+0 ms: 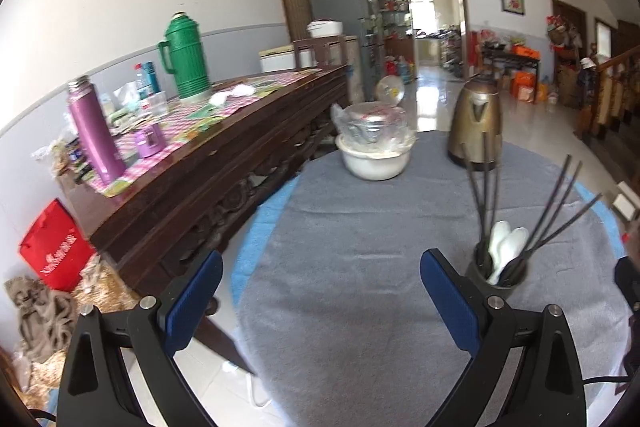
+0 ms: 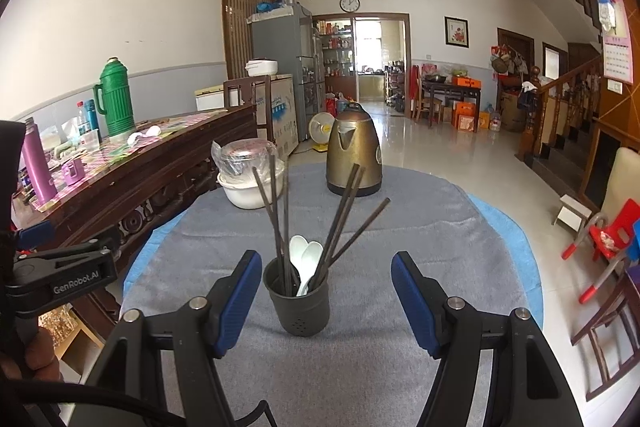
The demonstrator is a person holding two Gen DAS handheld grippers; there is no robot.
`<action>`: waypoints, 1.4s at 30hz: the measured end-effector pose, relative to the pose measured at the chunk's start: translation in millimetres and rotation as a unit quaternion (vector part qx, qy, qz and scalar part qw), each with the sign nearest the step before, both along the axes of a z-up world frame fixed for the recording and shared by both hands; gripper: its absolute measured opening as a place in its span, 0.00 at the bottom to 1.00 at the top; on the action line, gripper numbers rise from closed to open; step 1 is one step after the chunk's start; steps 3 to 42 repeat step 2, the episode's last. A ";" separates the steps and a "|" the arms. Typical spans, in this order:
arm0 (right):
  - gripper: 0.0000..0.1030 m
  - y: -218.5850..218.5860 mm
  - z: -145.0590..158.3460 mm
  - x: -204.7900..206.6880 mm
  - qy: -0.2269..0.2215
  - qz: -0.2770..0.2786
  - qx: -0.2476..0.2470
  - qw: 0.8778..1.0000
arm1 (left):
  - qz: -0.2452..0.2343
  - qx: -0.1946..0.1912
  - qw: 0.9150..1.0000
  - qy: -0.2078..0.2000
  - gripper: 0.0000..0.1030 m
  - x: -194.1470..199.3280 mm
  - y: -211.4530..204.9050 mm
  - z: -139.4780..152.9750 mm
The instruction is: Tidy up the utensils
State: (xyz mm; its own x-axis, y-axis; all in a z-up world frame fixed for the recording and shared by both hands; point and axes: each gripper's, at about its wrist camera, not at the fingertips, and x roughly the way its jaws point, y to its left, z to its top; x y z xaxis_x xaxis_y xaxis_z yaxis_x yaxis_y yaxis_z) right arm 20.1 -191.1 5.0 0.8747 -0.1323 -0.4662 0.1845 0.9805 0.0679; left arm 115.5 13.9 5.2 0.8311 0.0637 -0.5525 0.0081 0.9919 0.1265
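Observation:
A dark utensil cup [image 2: 300, 303] stands on the grey cloth of the round table [image 2: 360, 359]. It holds several dark chopsticks [image 2: 344, 211] and two white spoons [image 2: 305, 259]. My right gripper [image 2: 326, 281] is open and empty, its blue pads either side of the cup, just behind it. In the left wrist view the cup [image 1: 498, 273] with chopsticks [image 1: 560, 211] and spoons [image 1: 506, 247] stands to the right of my left gripper [image 1: 320, 277], which is open and empty above the cloth.
A brass kettle [image 2: 354, 151] and a white basin with a wrapped pot [image 2: 248, 175] stand at the table's far side. A dark wooden sideboard [image 1: 192, 163] with a green thermos [image 1: 184, 57] and purple flask [image 1: 94, 131] is on the left. Chairs [image 2: 608, 311] stand at the right.

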 end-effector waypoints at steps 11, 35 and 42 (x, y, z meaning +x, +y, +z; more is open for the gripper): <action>0.69 -9.0 -10.2 2.5 0.005 -0.010 0.003 1.000 | -0.018 -0.019 1.000 0.015 0.96 8.7 -3.4 -13.8; 0.69 -9.0 -10.2 2.5 0.005 -0.010 0.003 1.000 | -0.018 -0.019 1.000 0.015 0.96 8.7 -3.4 -13.8; 0.69 -9.0 -10.2 2.5 0.005 -0.010 0.003 1.000 | -0.018 -0.019 1.000 0.015 0.96 8.7 -3.4 -13.8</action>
